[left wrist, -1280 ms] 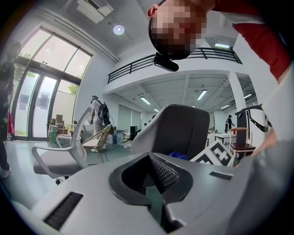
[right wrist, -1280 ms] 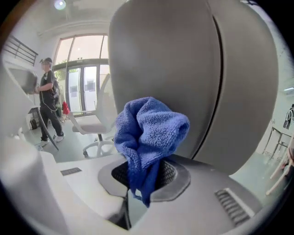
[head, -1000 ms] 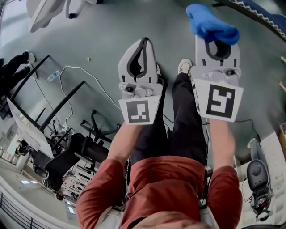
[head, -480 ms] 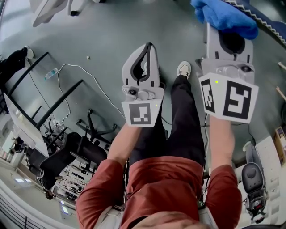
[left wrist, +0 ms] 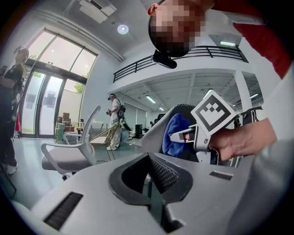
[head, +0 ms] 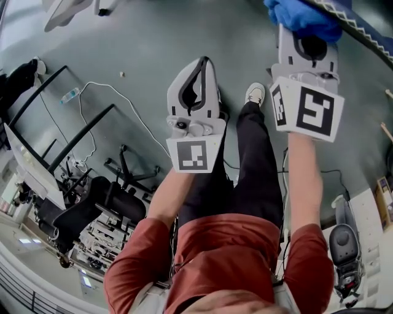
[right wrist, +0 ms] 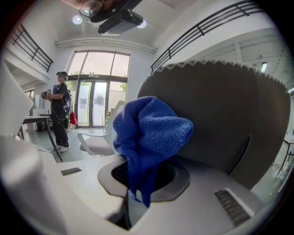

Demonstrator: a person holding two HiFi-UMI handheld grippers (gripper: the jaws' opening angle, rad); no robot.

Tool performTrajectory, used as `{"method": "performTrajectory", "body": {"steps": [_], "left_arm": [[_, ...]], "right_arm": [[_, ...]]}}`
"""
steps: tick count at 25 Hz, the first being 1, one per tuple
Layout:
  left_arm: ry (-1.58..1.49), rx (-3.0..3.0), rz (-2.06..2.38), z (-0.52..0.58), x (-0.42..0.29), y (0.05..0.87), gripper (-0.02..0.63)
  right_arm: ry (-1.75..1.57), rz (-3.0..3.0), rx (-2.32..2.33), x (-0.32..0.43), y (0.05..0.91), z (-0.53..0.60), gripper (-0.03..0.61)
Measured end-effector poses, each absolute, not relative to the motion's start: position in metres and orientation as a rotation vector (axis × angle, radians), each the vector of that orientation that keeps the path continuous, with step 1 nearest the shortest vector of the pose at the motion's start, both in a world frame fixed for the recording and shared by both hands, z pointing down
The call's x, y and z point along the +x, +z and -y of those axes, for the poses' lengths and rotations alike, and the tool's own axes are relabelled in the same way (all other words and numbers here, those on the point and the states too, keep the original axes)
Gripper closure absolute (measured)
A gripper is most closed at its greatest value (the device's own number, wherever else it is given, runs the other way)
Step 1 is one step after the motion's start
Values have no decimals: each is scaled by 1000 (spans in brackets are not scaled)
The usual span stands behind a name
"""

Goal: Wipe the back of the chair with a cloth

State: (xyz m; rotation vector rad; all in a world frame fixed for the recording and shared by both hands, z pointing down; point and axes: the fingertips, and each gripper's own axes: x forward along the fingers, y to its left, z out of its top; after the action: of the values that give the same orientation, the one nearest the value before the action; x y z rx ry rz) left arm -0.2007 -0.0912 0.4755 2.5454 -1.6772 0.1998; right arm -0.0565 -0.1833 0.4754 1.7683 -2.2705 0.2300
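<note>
My right gripper (head: 305,32) is shut on a bunched blue cloth (head: 299,13), held at the top right of the head view. The cloth is up against the dark chair back (head: 363,29) with its zigzag-stitched edge. In the right gripper view the cloth (right wrist: 151,131) stands up out of the gripper (right wrist: 141,170), and the grey chair back (right wrist: 225,124) fills the space just behind it. My left gripper (head: 198,63) hangs over the floor to the left, shut with nothing in it (left wrist: 149,166). From the left gripper view the cloth (left wrist: 175,135) shows in front of the chair back (left wrist: 183,111).
A black office chair (head: 92,211) and a monitor stand at the lower left. A cable (head: 107,98) runs across the grey floor. The person's legs and a shoe (head: 255,92) are below the grippers. A white chair (left wrist: 69,156) and another person (right wrist: 59,114) stand farther off.
My right gripper has carried the cloth up and away from me, onto the chair back. The left gripper has hardly moved.
</note>
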Motion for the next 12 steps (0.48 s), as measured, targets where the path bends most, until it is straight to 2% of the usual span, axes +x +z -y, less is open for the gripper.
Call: {"method": "performTrajectory", "body": {"steps": [12], "left_arm": [[223,2511,1696,102,-209,490,601]], "right_arm": [[444,2182,1657,-73,616,223,508]]}}
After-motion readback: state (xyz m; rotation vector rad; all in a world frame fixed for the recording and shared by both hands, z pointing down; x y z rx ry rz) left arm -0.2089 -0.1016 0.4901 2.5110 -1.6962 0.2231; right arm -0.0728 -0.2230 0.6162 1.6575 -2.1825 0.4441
